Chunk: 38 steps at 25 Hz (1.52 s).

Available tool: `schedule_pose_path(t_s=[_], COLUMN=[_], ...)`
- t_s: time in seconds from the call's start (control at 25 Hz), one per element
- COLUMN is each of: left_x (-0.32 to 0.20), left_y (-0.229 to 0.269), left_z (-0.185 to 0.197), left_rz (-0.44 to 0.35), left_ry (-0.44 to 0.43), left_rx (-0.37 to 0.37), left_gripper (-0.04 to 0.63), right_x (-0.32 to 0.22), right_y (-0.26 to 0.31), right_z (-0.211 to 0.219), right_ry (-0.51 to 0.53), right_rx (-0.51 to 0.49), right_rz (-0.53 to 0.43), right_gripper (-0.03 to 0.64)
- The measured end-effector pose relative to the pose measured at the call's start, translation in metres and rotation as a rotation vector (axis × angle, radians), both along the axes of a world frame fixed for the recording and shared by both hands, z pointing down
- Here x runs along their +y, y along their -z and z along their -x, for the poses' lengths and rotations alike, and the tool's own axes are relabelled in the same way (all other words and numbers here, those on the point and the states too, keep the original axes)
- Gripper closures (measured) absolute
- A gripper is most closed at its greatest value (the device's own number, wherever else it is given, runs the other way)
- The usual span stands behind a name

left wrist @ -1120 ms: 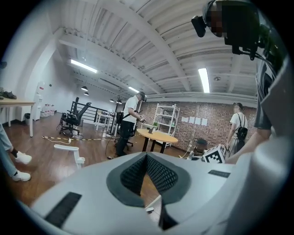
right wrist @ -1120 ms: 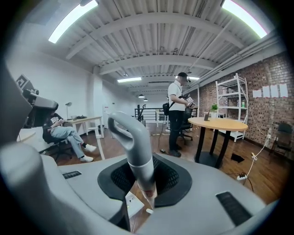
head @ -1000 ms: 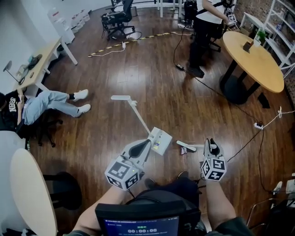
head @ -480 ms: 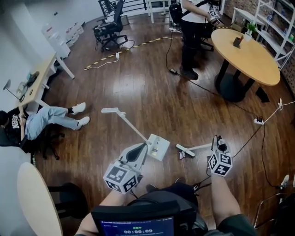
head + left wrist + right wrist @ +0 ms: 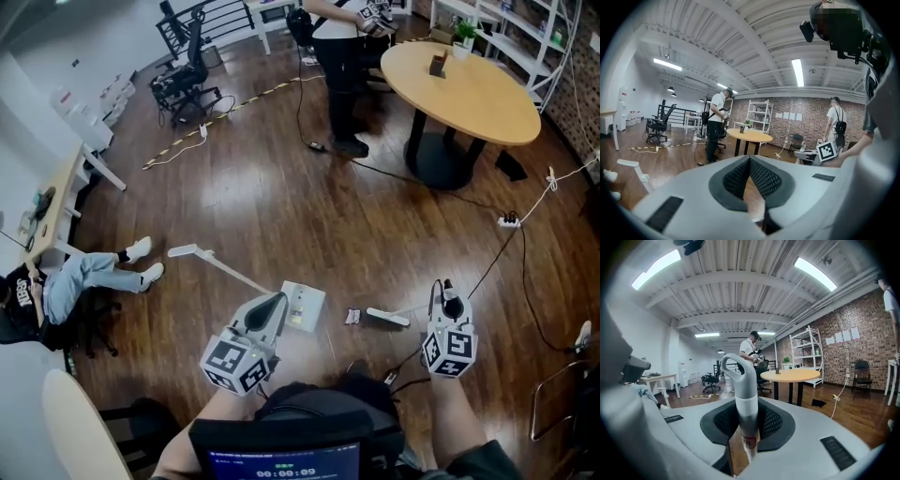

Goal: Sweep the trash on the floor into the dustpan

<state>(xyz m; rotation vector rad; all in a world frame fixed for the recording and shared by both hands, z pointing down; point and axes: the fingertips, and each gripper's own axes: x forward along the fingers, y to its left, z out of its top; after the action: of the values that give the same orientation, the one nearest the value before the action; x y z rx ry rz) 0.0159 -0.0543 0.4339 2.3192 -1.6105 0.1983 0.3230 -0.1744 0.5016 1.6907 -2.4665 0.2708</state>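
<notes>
A white dustpan [image 5: 304,307] lies on the wooden floor, its long handle [image 5: 217,264] pointing up-left. My left gripper [image 5: 278,302] hovers at the pan's near left edge. In the left gripper view its jaws [image 5: 750,161] are shut with only floor showing between them, and the handle's end [image 5: 628,163] is at the left. My right gripper [image 5: 447,295] is shut on the grey broom handle [image 5: 740,394], which stands upright between its jaws. The broom head [image 5: 387,317] rests on the floor just right of a small piece of trash [image 5: 353,317], which lies between the head and the pan.
A round wooden table [image 5: 469,89] and a standing person [image 5: 337,66] are at the back. A power strip and cables [image 5: 506,222] run along the right floor. A seated person's legs [image 5: 98,272] stretch in at the left. Another round table [image 5: 70,431] is at bottom left.
The head view has swung, so everything sits lower and further left. The broom head has drawn back to the right of the trash. The left gripper stays by the dustpan.
</notes>
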Motion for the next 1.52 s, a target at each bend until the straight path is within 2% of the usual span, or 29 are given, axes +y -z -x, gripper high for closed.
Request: schedule_pose_path(t_s=[0.08, 0.16, 0.44, 0.52, 0.64, 0.8, 1.04, 1.28, 1.44, 1.52], left_x=[-0.011, -0.021, -0.052, -0.06, -0.065, -0.064, -0.054, -0.049, -0.041, -0.038], left_y=[-0.008, -0.014, -0.04, -0.053, -0.069, -0.08, -0.088, -0.087, -0.09, -0.091], left_z=[-0.014, -0.025, -0.047, -0.047, -0.035, 0.014, 0.102, 0.201, 0.251, 0.275], left_rz=[0.006, 0.008, 0.048, 0.049, 0.041, 0.062, 0.057, 0.043, 0.025, 0.026], left_ry=[-0.008, -0.019, -0.121, -0.165, -0.239, -0.269, -0.322, -0.34, -0.373, -0.362], left_rx=[0.001, 0.006, 0.009, 0.004, -0.001, 0.041, 0.078, 0.094, 0.106, 0.112], left_gripper=[0.579, 0.579, 0.58, 0.58, 0.579, 0.58, 0.58, 0.58, 0.58, 0.579], right_x=[0.004, 0.007, 0.012, 0.017, 0.028, 0.039, 0.053, 0.063, 0.058, 0.055], right_y=[-0.004, -0.01, -0.04, -0.052, -0.066, -0.066, -0.073, -0.089, -0.095, -0.097], right_z=[-0.016, -0.04, -0.144, -0.157, -0.144, -0.089, 0.025, 0.173, 0.268, 0.312], right_ry=[0.009, -0.035, -0.401, -0.485, -0.562, -0.62, -0.654, -0.608, -0.522, -0.48], right_rx=[0.024, 0.047, 0.045, 0.04, 0.058, 0.074, 0.075, 0.078, 0.099, 0.105], right_rz=[-0.003, 0.003, 0.052, 0.061, 0.069, 0.105, 0.153, 0.266, 0.311, 0.335], right_gripper=[0.532, 0.532, 0.534, 0.532, 0.532, 0.532, 0.528, 0.526, 0.526, 0.524])
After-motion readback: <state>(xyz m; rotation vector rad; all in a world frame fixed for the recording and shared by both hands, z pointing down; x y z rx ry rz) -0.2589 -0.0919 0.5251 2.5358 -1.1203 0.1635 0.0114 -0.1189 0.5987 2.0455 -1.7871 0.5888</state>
